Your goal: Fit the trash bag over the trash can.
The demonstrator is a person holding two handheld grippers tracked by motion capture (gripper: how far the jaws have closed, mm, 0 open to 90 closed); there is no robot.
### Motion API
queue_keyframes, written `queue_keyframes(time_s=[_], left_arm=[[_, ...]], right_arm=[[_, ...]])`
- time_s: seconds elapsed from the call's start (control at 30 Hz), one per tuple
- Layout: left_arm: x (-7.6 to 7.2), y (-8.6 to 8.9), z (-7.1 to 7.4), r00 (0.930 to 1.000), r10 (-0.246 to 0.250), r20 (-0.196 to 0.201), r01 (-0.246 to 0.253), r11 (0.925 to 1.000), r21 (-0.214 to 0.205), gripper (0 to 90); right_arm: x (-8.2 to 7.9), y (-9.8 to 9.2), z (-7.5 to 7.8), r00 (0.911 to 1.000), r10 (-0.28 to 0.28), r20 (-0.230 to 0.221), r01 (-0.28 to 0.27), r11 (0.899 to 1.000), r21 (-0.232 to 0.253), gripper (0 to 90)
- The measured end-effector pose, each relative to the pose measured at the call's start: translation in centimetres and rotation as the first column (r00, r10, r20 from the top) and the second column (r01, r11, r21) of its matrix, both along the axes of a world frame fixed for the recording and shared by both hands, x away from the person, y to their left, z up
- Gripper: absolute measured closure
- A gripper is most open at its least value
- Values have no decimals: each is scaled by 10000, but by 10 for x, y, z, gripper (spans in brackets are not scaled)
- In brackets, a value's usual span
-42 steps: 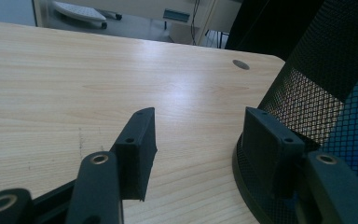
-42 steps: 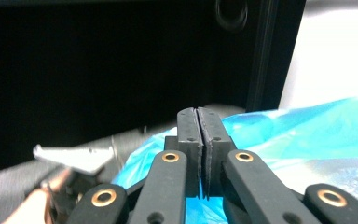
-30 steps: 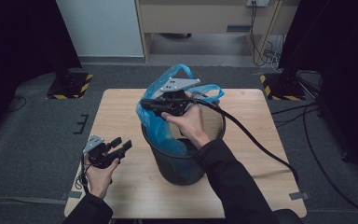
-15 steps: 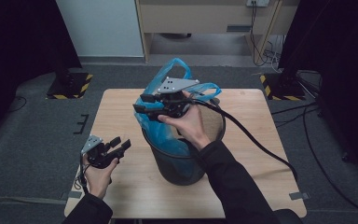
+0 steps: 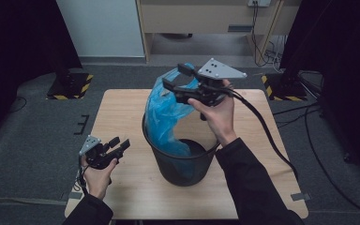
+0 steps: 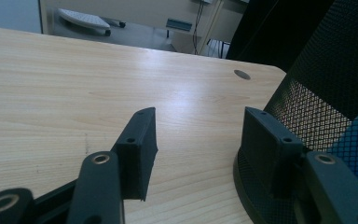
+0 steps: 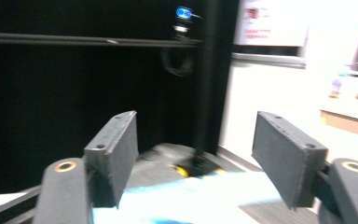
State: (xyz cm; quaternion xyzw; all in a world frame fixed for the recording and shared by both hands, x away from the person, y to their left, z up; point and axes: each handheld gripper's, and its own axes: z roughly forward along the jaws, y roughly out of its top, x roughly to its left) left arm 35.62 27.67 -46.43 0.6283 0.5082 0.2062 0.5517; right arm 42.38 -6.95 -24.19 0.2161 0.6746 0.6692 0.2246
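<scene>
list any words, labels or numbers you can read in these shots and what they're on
None can be read.
White sign on the far wall in the right gripper view: reddish print, too blurred to read.
Bin, blue bag, table: no print visible.

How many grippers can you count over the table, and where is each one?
2. The left gripper is by the near left table edge, beside the black mesh bin. The right gripper is raised above the bin, at the blue bag.

A pale wooden table point(image 5: 122, 117) stands on grey carpet. A black mesh bin point(image 5: 187, 168) sits upright near its middle. It holds a blue bag point(image 5: 164, 117).
</scene>
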Motion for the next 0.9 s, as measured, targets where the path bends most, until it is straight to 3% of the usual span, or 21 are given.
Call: queue_keyframes(time_s=[0.17,0.3,0.43,0.6,0.77,0.9], left_arm=[[0,1,1,10000,47,54,-47,10000,-81,451],[-1,4,9,9993,160,348,-149,9994,-304,449],[-3,9,28,9951,364,924,-308,9977,-612,439],[-4,6,55,9845,249,1734,-137,9978,-652,434],[-3,-2,85,9717,-12,2363,181,9974,-694,431],[-1,-15,111,9626,-373,2684,574,9961,-672,435]], right_arm=[[14,-26,-11,9918,-1215,-393,1210,9926,-140,267],[24,-44,-25,9779,-1882,-908,1859,9820,-329,266],[27,-61,-25,9726,-2127,-942,2119,9771,-182,287],[30,-84,-25,9665,-2408,-891,2400,9706,-197,293],[30,-104,-43,9614,-2455,-1242,2446,9694,-229,296],[29,-111,-56,9648,-2201,-1436,2191,9754,-226,296]])
